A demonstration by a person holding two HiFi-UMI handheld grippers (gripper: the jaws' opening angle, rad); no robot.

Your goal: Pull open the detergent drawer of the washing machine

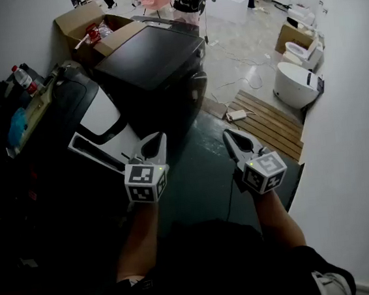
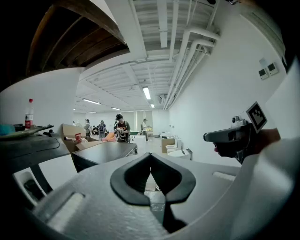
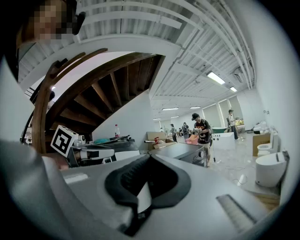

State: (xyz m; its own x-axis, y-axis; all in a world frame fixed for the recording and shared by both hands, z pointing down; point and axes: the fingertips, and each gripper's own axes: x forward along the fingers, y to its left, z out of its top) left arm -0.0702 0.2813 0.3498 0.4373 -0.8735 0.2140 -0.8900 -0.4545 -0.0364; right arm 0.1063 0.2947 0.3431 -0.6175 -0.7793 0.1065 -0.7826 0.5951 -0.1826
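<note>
Black washing machine (image 1: 152,55) beyond left tool (image 1: 160,138)

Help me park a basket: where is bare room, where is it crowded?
Bare: the black machine's top, and the floor between it and the wooden slats. Crowded: the left side round the bottle, and the cardboard box behind.

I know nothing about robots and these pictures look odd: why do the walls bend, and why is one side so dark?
Head view: wide lens bows the walls; the left, past the black appliance, lies in shadow, the floor at right bright. Left gripper view: fisheye curves the ceiling pipes; the ceiling lamp glares. Right gripper view: same bulge, dark corners, staircase underside shaded.
</note>
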